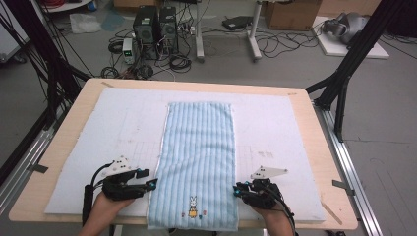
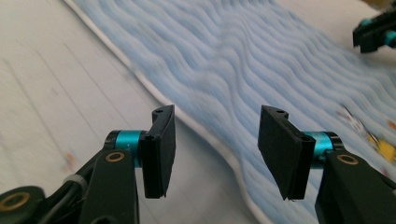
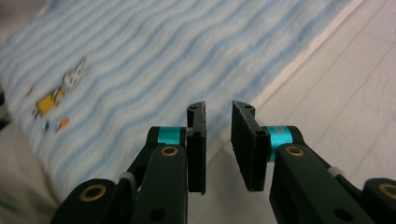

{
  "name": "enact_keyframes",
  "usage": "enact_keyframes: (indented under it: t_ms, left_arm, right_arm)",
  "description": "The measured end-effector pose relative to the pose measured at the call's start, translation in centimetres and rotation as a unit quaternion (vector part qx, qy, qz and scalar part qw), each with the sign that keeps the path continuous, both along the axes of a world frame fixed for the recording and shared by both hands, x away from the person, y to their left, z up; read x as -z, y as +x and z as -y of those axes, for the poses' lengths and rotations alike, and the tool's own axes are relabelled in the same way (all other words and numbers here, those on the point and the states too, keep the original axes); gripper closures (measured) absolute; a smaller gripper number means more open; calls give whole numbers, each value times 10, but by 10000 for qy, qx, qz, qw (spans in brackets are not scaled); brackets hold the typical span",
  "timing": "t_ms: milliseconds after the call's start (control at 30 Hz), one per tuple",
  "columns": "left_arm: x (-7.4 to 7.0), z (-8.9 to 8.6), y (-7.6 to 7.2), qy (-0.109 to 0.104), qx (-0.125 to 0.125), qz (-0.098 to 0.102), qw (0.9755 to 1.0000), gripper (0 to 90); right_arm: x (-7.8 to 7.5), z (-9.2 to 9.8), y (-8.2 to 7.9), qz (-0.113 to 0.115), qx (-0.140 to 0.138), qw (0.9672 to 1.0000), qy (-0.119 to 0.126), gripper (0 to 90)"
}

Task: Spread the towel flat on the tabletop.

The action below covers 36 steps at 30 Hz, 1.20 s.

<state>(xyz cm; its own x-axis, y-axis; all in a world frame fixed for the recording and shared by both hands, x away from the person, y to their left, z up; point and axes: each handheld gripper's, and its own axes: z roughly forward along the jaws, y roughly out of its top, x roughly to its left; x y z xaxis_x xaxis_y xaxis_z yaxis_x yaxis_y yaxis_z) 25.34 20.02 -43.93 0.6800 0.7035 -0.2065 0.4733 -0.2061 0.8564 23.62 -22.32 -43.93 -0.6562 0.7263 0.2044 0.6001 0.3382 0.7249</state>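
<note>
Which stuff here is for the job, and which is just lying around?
For the job:
- blue striped towel with a bunny picture
- left gripper, open, at its left edge
- right gripper, jaws slightly apart, at its right edge
- white mat underneath

Just lying about:
- computer boxes on the floor
- tangled cables
- cardboard box

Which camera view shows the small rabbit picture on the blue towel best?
The high view: the rabbit picture sits sharp near the towel's near end. The right gripper view shows it blurred; the left gripper view cuts it at the edge.
</note>
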Motion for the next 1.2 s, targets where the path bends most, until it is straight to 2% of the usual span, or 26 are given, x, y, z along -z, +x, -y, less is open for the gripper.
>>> enact_keyframes:
  t_ms: [67, 133, 167, 233, 300, 467, 533, 600, 633, 667, 767, 867, 967, 1000, 1100, 1133, 1167, 1200]
  left_arm:
    - [-2, 0, 8, -57, -160, 78, 9998, 495]
    - [-1, 1, 16, -13, -236, 105, 9997, 562]
    - [0, 1, 20, 44, -272, 91, 9996, 591]
    - [3, 4, 29, 148, -279, 64, 9995, 647]
    - [5, 9, 35, 199, -191, 28, 9996, 683]
    - [9, 25, 44, 418, -72, 18, 9991, 711]
    - [11, 30, 46, 600, -72, -55, 9982, 710]
    - [12, 32, 47, 702, -20, -71, 9975, 708]
    - [12, 33, 47, 770, -5, -80, 9970, 708]
    - [12, 34, 47, 806, 12, -87, 9967, 718]
    - [11, 38, 42, 1164, 74, 122, 9931, 796]
    - [8, 36, 34, 1429, 62, 158, 9896, 879]
    - [5, 32, 27, 1596, 88, 162, 9870, 895]
    - [6, 30, 27, 1582, 78, 139, 9873, 896]
    - [7, 20, 28, 1352, -42, 31, 9908, 884]
    - [8, 16, 29, 1203, -120, 39, 9927, 829]
    - [8, 12, 30, 956, -143, 31, 9953, 806]
    - [7, 8, 31, 773, -160, 42, 9969, 773]
  right_arm:
    - [0, -6, 5, 117, 106, 9999, 5, 729]
    - [1, -15, 7, 238, 113, 9996, -116, 744]
    - [2, -19, 8, 306, 51, 9993, -222, 757]
    - [5, -27, 8, 282, -67, 9984, -477, 777]
    - [5, -30, 6, 376, -140, 9970, -655, 815]
    - [0, -25, 5, 176, -390, 9956, -828, 862]
    - [-2, -21, 3, 58, -502, 9950, -865, 861]
    - [-2, -19, 2, 86, -492, 9954, -814, 832]
    - [-1, -18, 2, 88, -469, 9960, -751, 773]
    - [0, -16, 2, 98, -435, 9973, -588, 749]
    - [1, -11, 4, 178, -254, 9990, -322, 690]
    - [-1, -2, 7, 321, 36, 9994, -104, 680]
    - [-5, 4, 7, 460, 258, 9986, -5, 682]
    - [-6, 5, 8, 502, 309, 9983, 19, 682]
    - [-7, 5, 12, 591, 481, 9971, 21, 681]
    - [-7, 5, 14, 586, 516, 9969, 40, 680]
    - [-7, 5, 16, 634, 564, 9964, 40, 680]
    - [-8, 4, 18, 639, 602, 9961, 41, 681]
